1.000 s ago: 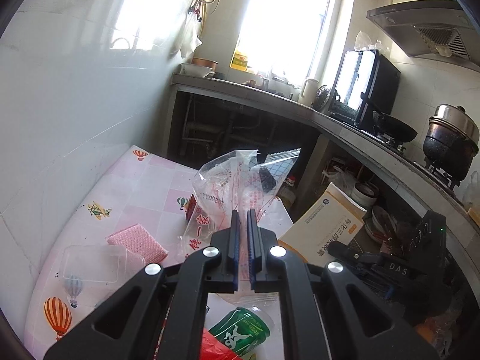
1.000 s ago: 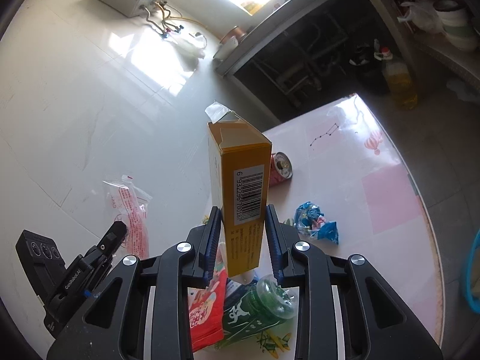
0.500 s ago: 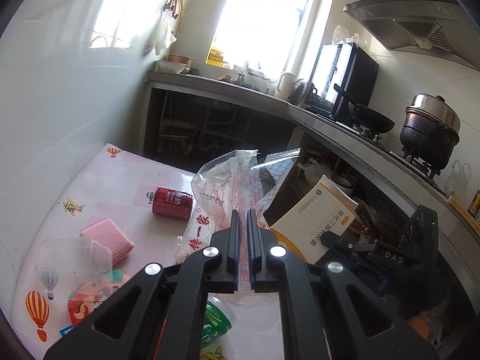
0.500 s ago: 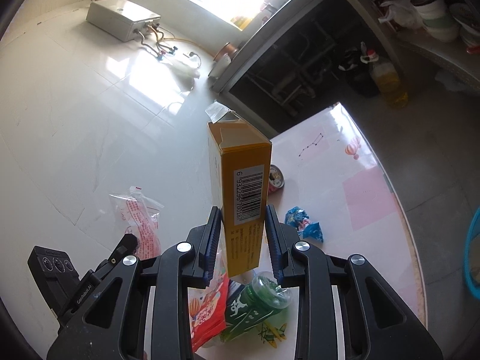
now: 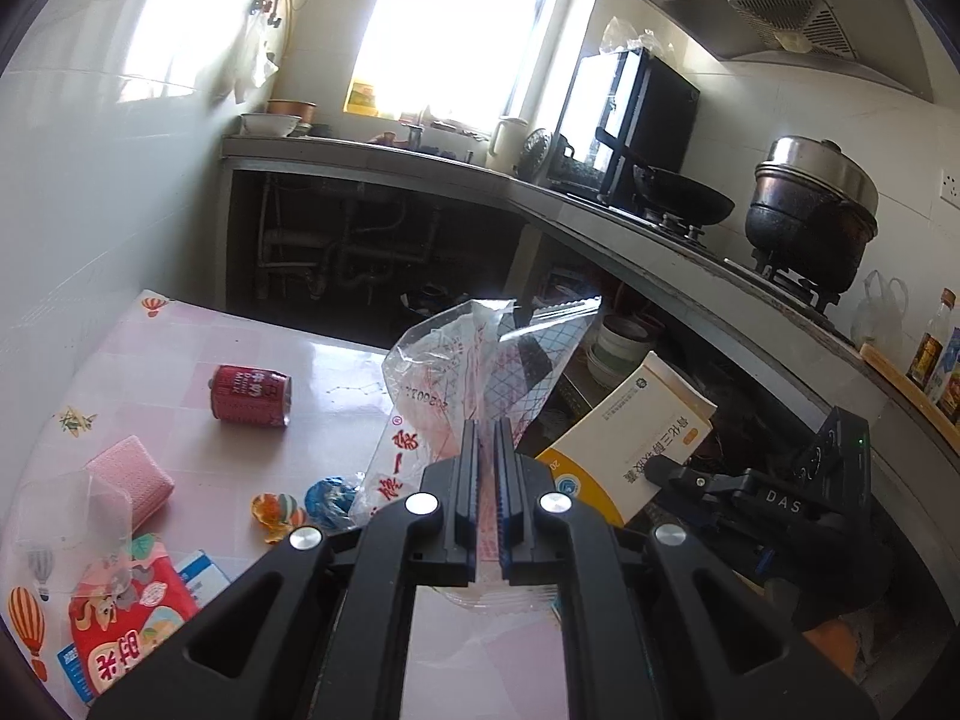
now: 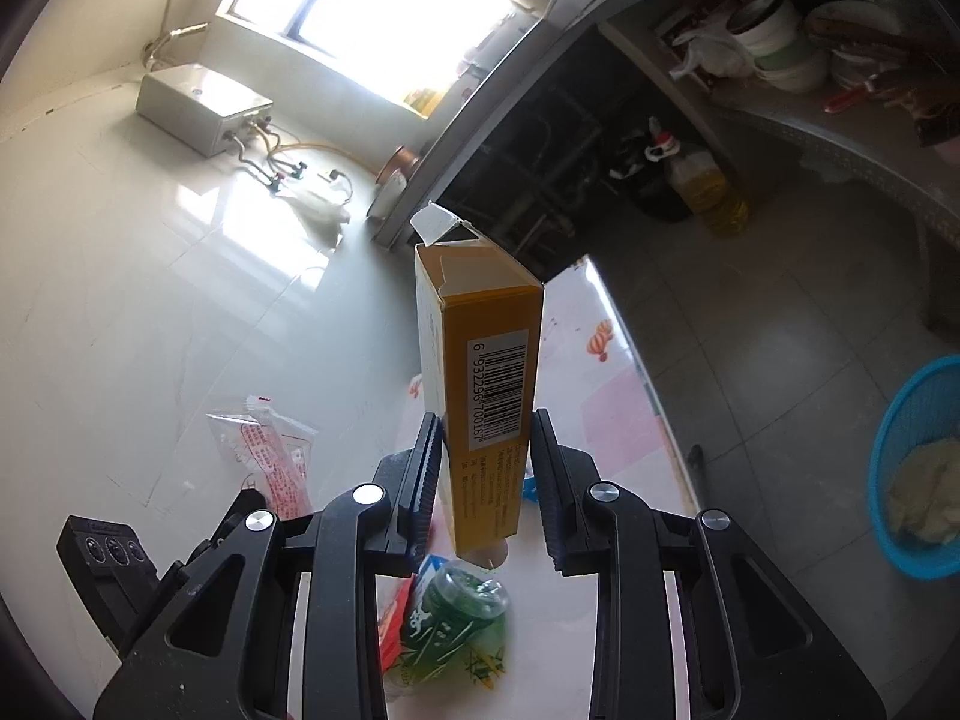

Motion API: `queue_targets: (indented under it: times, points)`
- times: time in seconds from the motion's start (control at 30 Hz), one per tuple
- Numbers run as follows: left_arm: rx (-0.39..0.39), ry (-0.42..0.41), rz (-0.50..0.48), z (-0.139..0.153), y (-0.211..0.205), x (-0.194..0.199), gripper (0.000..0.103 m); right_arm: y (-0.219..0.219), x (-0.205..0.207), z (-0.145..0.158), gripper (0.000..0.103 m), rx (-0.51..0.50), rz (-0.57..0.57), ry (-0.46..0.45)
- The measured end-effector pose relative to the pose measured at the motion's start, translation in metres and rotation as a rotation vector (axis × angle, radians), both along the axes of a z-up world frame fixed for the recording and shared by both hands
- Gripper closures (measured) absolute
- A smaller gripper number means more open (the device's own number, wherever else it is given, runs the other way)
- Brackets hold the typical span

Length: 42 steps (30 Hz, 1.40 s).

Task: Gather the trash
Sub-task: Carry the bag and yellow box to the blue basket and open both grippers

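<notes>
Kitchen daylight pours in over a pink checked table [image 5: 180,468] that is littered with wrappers, and we've got both hands loaded. Our left gripper [image 5: 487,474] is pinched tight on a crinkled clear plastic bag [image 5: 456,384], which stands up above the jaws. Our right gripper [image 6: 487,462] is clamped on a yellow carton [image 6: 486,372], held upright with its barcode facing us and its torn flap open at the top. So we judge this the carry step: two pieces lifted, neither dropped off yet. Off to the right, on the floor, sits a blue basket [image 6: 900,432], the likely bin, though we can't be sure. Next we need to swing both loads clear of the table edge and over it before letting go. Left behind on the table: a red can [image 5: 251,395], a green bottle [image 6: 456,606], a red snack packet [image 5: 120,630].
</notes>
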<state>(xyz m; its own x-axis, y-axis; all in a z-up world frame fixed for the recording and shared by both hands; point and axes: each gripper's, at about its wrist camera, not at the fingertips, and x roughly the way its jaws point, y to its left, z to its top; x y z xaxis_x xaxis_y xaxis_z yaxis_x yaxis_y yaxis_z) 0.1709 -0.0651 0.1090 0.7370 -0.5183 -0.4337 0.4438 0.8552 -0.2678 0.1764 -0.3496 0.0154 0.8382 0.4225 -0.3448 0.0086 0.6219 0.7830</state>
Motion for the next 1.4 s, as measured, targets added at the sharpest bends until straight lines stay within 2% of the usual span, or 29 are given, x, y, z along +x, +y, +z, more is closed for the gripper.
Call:
queue_targets:
  times: [0.37, 0.7, 0.87, 1.07, 1.27, 1.3, 1.33, 1.37, 1.4]
  points:
    - [0.026, 0.113, -0.259, -0.03, -0.114, 0.005, 0.099, -0.066, -0.044, -0.023, 0.075, -0.052, -0.206, 0.077]
    - [0.111, 0.3, -0.452, -0.091, -0.212, 0.007, 0.099, -0.118, -0.09, -0.074, 0.075, -0.138, -0.4, 0.283]
    - [0.194, 0.422, -0.5, -0.133, -0.255, 0.01, 0.099, -0.136, -0.11, -0.115, 0.075, -0.13, -0.452, 0.409]
    - [0.26, 0.559, -0.522, -0.184, -0.295, 0.019, 0.098, -0.147, -0.112, -0.165, 0.075, -0.126, -0.452, 0.547]
    - [0.326, 0.622, -0.528, -0.223, -0.326, 0.03, 0.098, -0.156, -0.099, -0.201, 0.074, -0.129, -0.432, 0.644]
    - [0.331, 0.629, -0.528, -0.227, -0.331, 0.032, 0.096, -0.159, -0.095, -0.206, 0.073, -0.127, -0.432, 0.653]
    - [0.338, 0.641, -0.529, -0.232, -0.334, 0.035, 0.087, -0.162, -0.09, -0.211, 0.072, -0.126, -0.427, 0.662]
    - [0.349, 0.649, -0.521, -0.236, -0.337, 0.039, 0.073, -0.165, -0.085, -0.219, 0.071, -0.12, -0.418, 0.678]
    - [0.362, 0.65, -0.501, -0.24, -0.338, 0.042, 0.066, -0.169, -0.081, -0.227, 0.062, -0.106, -0.412, 0.69]
